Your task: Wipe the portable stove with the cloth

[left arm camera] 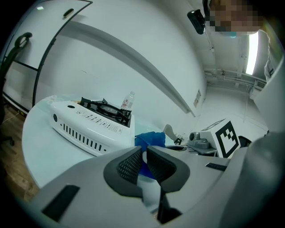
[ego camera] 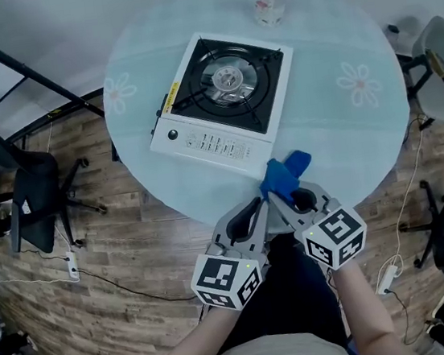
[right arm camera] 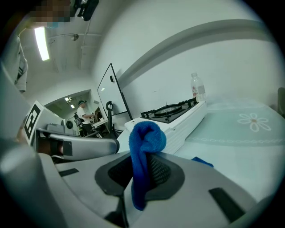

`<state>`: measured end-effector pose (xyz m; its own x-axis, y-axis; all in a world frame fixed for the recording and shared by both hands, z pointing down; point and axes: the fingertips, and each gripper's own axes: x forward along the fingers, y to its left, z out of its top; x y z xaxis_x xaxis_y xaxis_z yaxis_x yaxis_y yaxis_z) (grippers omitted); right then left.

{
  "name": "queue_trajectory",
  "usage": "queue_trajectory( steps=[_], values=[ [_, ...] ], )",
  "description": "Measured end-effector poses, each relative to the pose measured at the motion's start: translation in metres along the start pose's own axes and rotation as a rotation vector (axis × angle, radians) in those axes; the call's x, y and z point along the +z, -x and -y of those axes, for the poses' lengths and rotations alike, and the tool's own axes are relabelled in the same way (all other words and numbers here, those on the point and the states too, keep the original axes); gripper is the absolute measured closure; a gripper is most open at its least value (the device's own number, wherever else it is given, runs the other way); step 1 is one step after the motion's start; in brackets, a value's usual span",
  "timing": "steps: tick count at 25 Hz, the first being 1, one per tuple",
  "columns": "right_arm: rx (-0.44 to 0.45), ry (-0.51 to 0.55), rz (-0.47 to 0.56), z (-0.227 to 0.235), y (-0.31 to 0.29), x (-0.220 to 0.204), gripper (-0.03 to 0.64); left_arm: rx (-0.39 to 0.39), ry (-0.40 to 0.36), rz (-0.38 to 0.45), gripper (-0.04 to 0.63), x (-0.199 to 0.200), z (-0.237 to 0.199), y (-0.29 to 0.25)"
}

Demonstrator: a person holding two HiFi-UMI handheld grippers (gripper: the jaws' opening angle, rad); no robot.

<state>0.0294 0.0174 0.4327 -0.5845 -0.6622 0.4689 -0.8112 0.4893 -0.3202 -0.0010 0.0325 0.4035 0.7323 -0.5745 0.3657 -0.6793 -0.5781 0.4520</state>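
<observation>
Blue cloth (right arm camera: 144, 138) pinched in right claw (right arm camera: 141, 170), just off the near corner of the portable stove (ego camera: 224, 99) on the round desk (ego camera: 346, 132). Apparently no wiping begun: no contact with the stove, whole top and front left to do. Right claw clamped on an upstanding fold; left claw (left arm camera: 143, 162) nearly closed beside the cloth, holding nothing evident.

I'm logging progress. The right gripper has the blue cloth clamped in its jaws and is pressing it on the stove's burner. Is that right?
Not quite. The right gripper does have the blue cloth clamped in its jaws, but the cloth is not on the burner. The head view shows it held in front of the stove, over the near edge of the table.
</observation>
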Motion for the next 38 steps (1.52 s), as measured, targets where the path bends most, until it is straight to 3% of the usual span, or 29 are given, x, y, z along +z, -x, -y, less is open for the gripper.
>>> queue_trajectory(
  steps=[6, 13, 26, 38],
  values=[
    [0.012, 0.04, 0.047, 0.014, 0.011, 0.026, 0.545, 0.01, -0.002, 0.017, 0.546, 0.013, 0.001, -0.012],
    [0.006, 0.158, 0.034, 0.04, 0.017, 0.054, 0.545, 0.025, 0.004, 0.066, 0.546, 0.038, 0.009, -0.036],
    [-0.056, 0.301, -0.004, 0.135, 0.008, 0.111, 0.545, 0.042, 0.041, 0.115, 0.546, 0.071, 0.025, -0.097],
    [-0.066, 0.378, -0.065, 0.205, -0.025, 0.135, 0.545, 0.092, 0.104, 0.139, 0.546, 0.082, 0.021, -0.143]
  ],
)
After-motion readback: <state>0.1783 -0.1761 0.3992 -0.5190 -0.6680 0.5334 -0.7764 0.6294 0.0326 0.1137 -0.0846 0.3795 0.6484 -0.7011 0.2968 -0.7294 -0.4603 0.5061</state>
